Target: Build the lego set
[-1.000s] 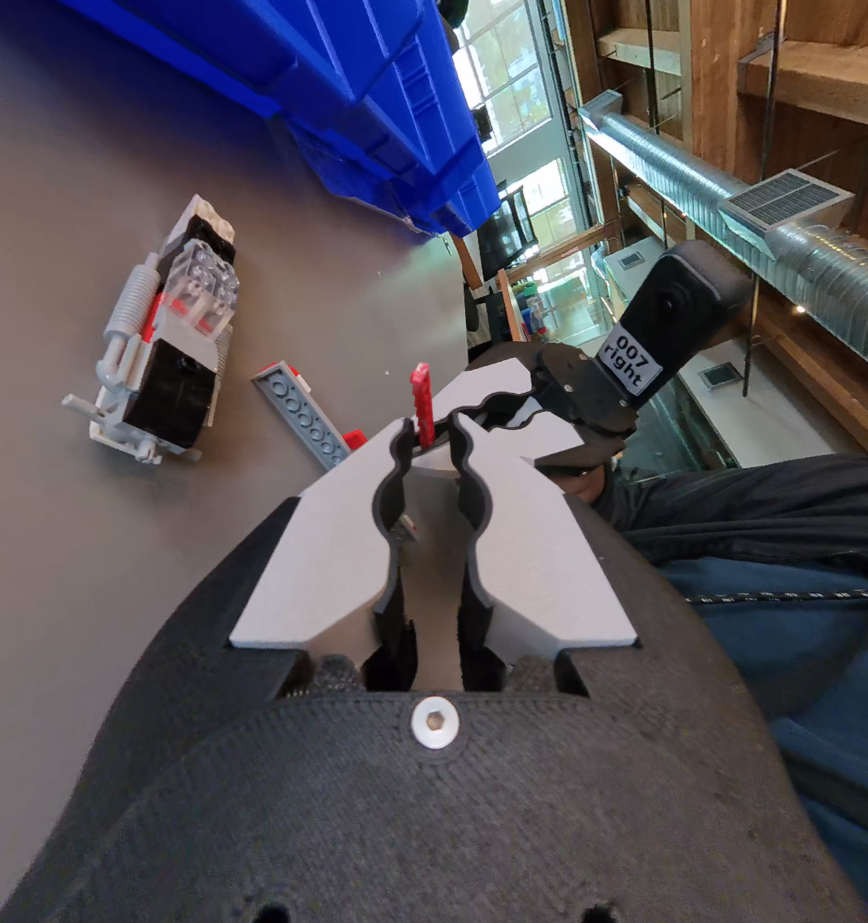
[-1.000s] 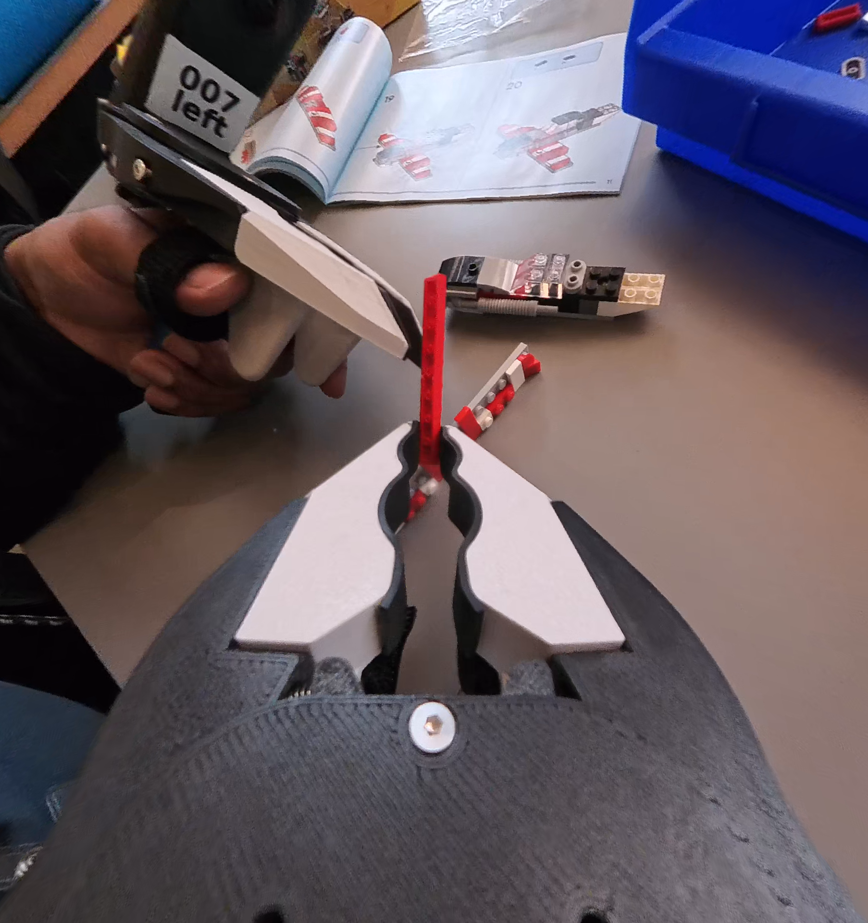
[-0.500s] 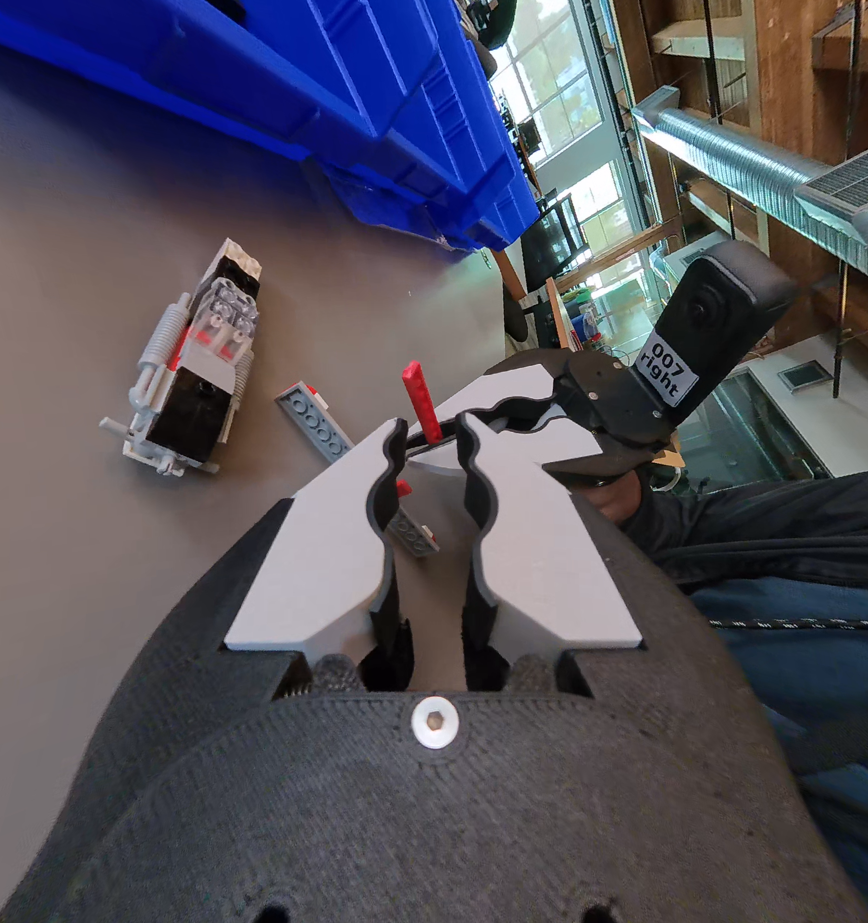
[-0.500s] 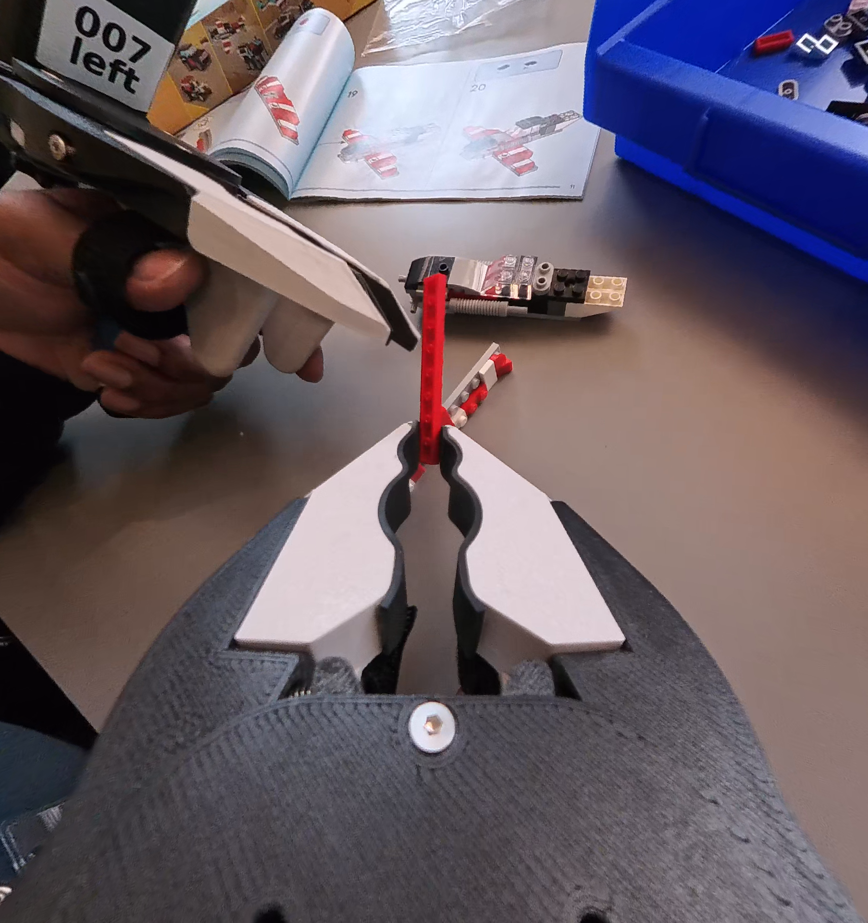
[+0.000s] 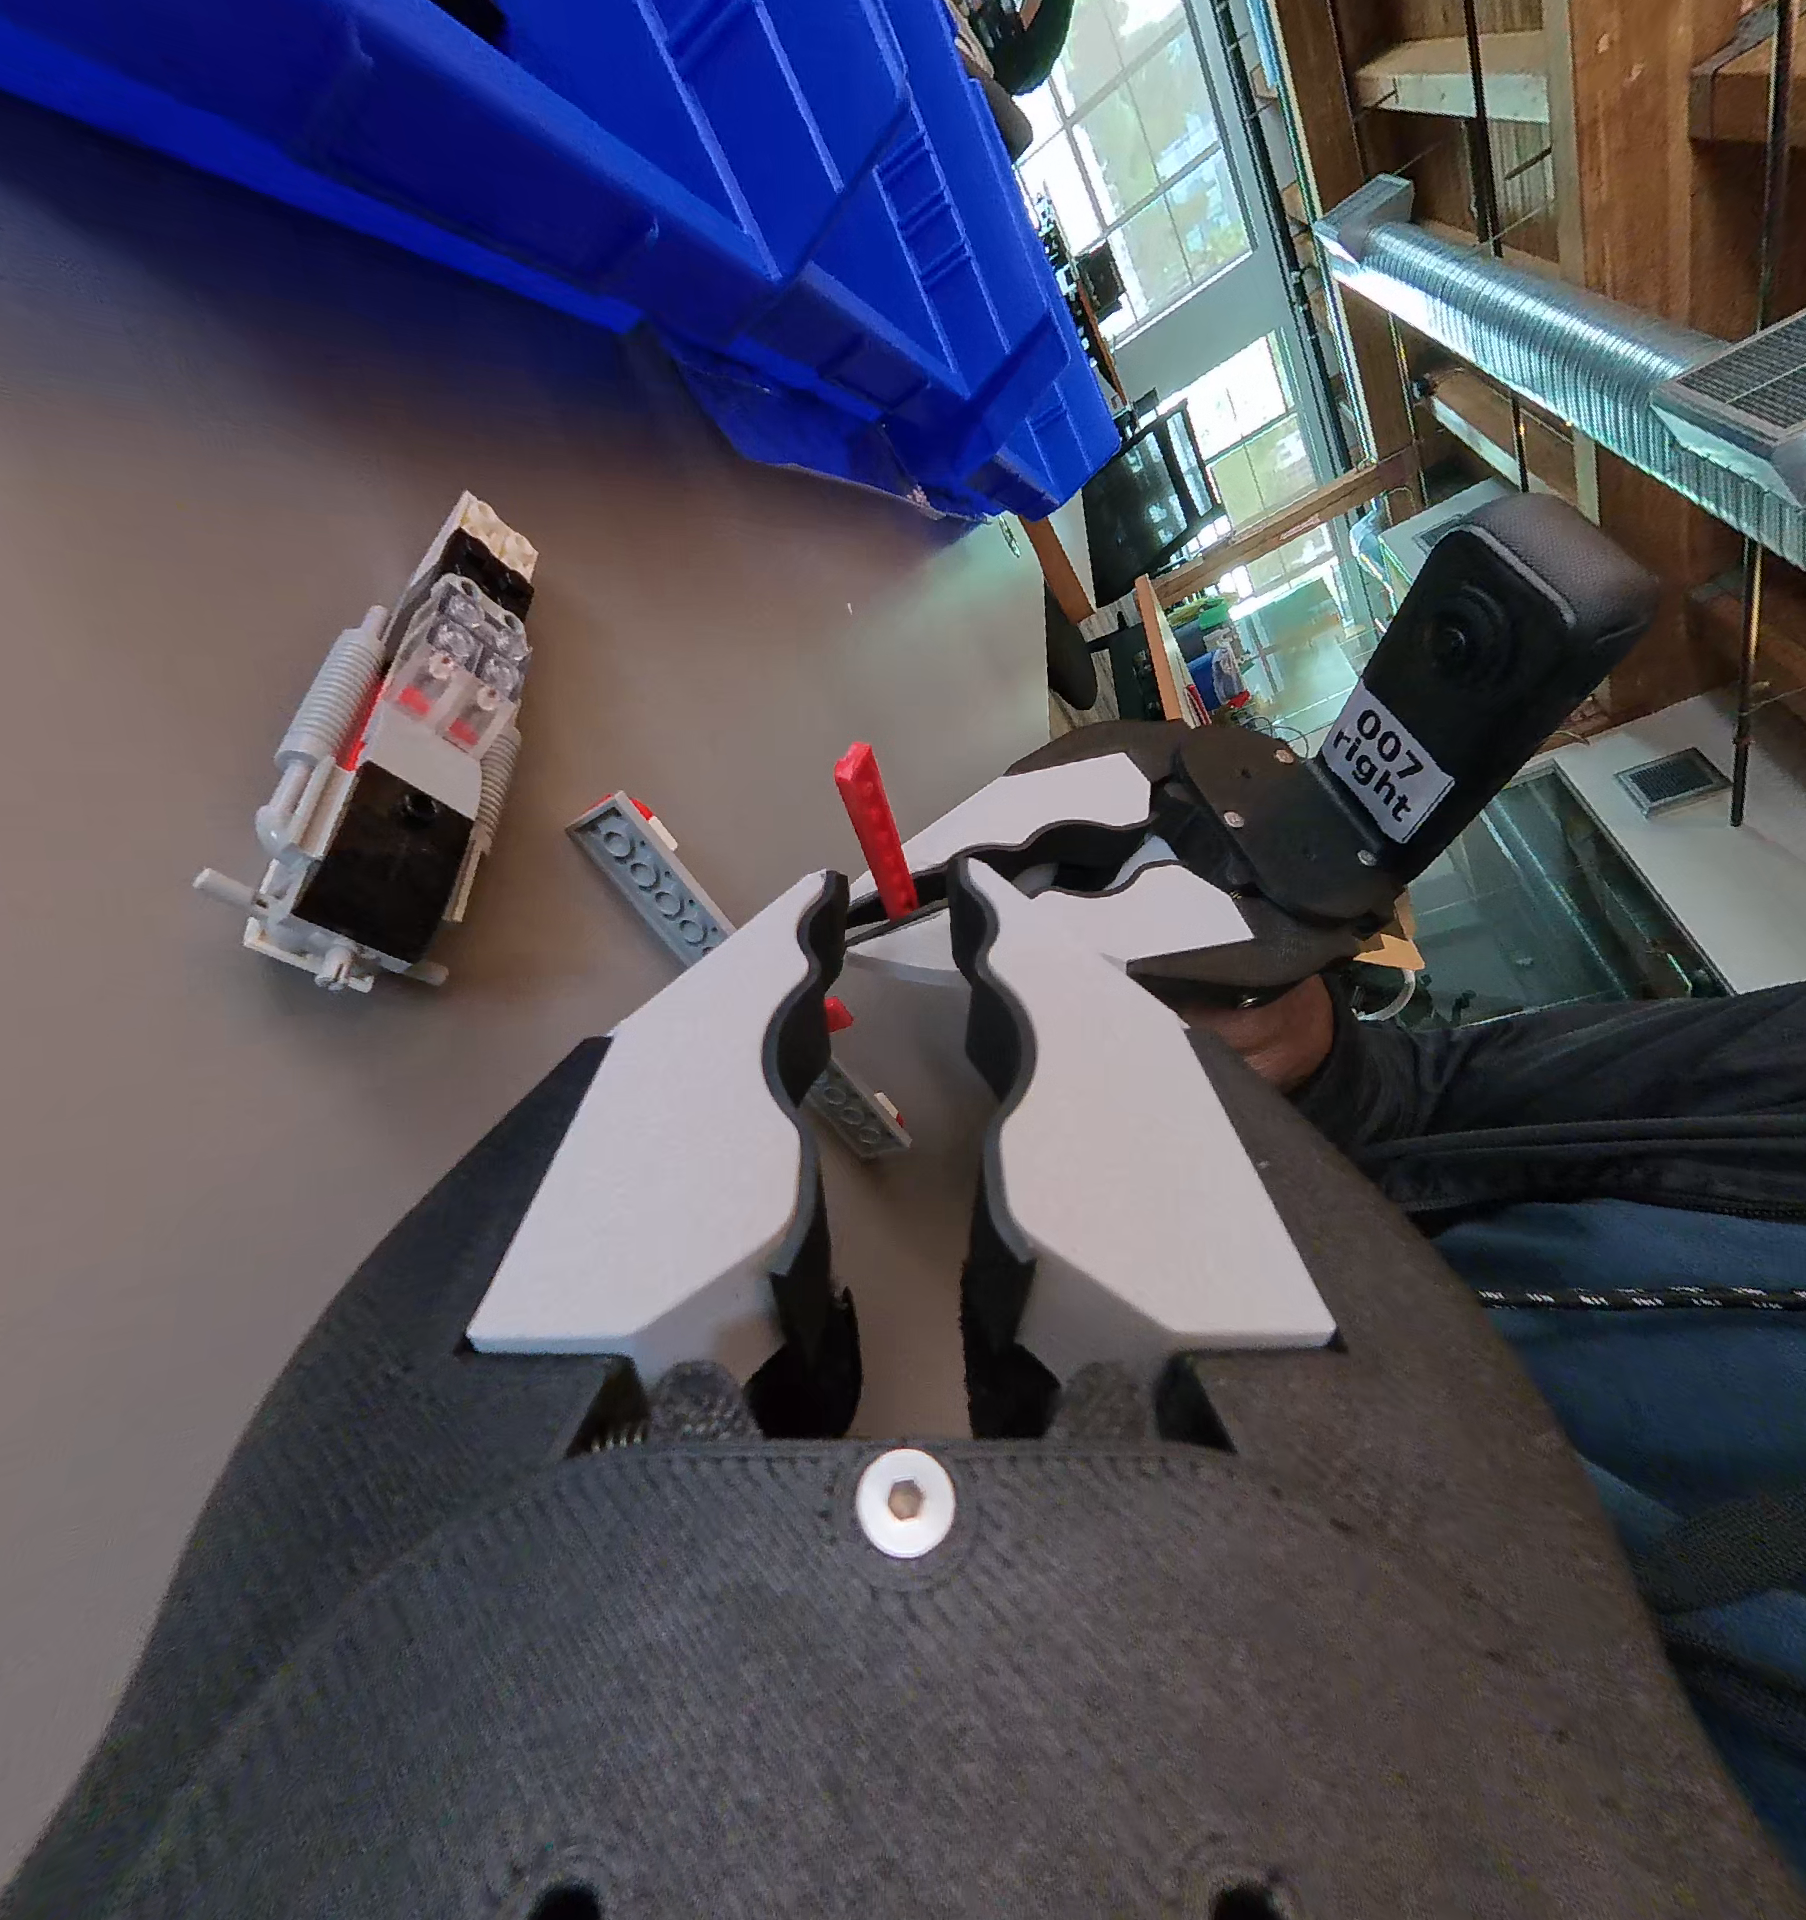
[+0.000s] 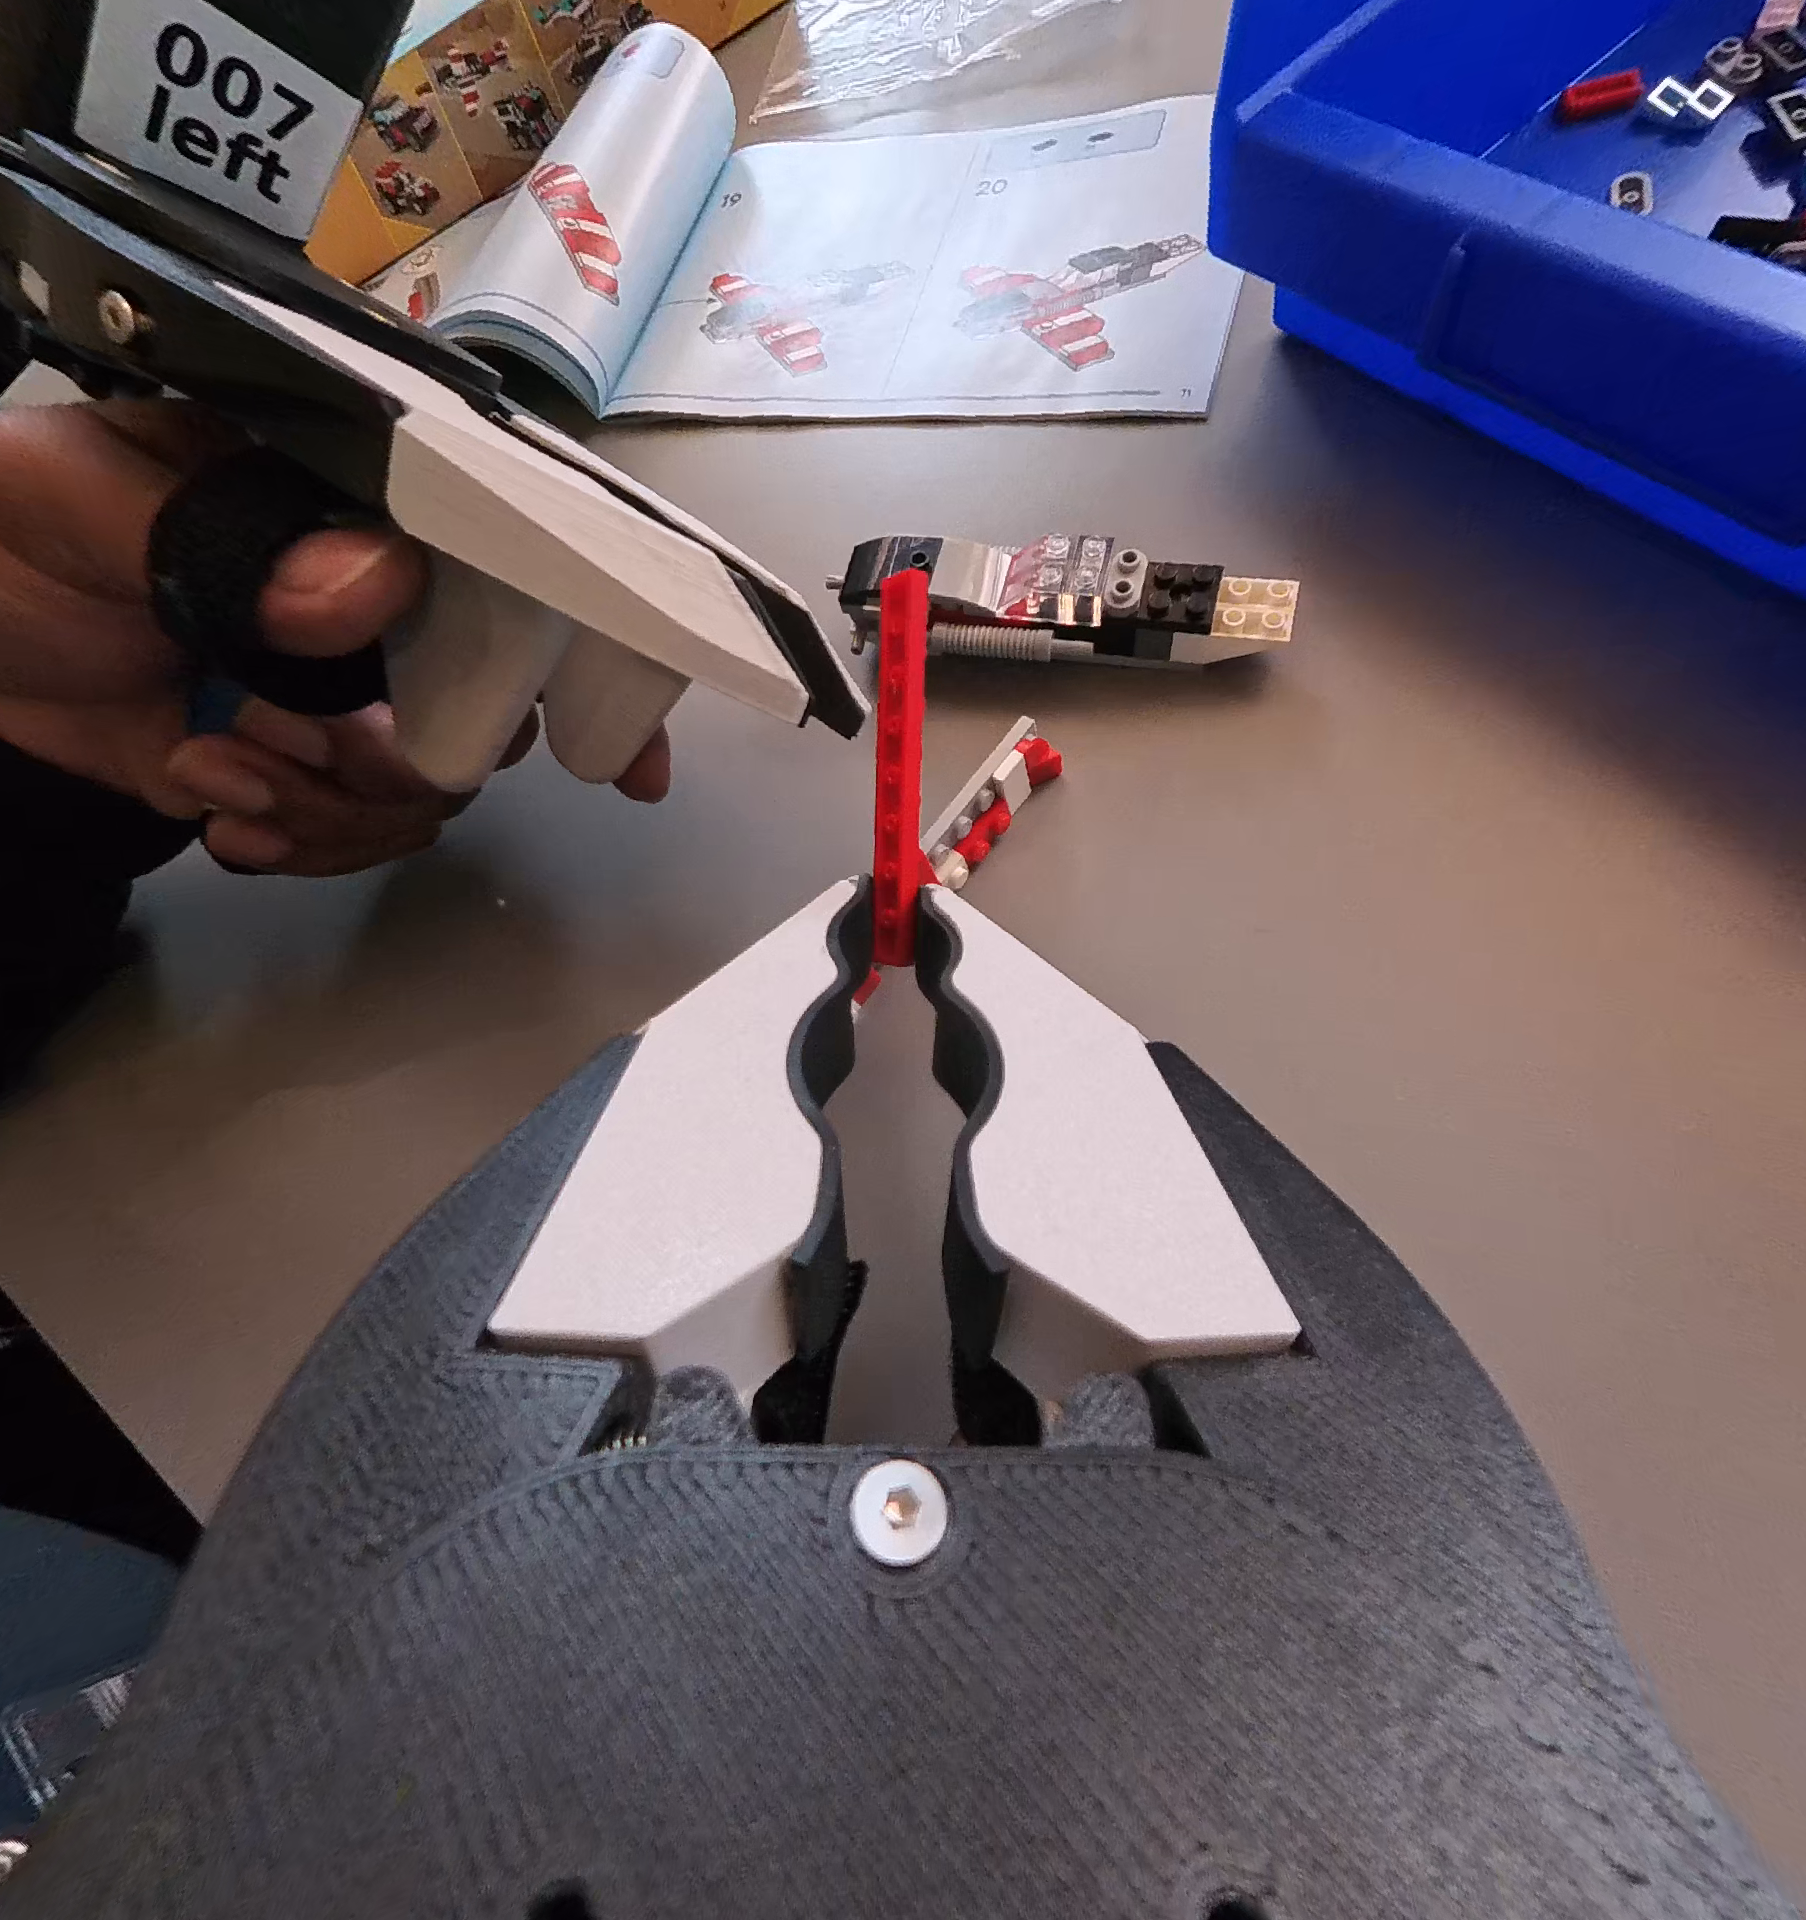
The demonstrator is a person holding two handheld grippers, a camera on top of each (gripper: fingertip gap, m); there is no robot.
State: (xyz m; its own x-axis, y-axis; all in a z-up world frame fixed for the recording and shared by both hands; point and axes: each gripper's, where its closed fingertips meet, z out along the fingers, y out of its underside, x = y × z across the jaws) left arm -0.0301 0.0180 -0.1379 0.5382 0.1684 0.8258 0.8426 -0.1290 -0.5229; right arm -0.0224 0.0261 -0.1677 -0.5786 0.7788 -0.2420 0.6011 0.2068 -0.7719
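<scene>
Left claw [image 5: 894,904] has released the red plate [image 6: 899,769].

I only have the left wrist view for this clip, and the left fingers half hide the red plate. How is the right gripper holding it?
Observer: In the right wrist view, the right gripper is shut on the red plate at its lower end, and the plate stands upright.
Operator: Where is the left gripper relative to it?
Observer: The left gripper has its tips right beside the plate's upper half. I cannot tell whether they touch.
Operator: From here I see only the blue bin's outside. Anything in it?
Observer: Yes, the blue bin holds loose pieces.
</scene>
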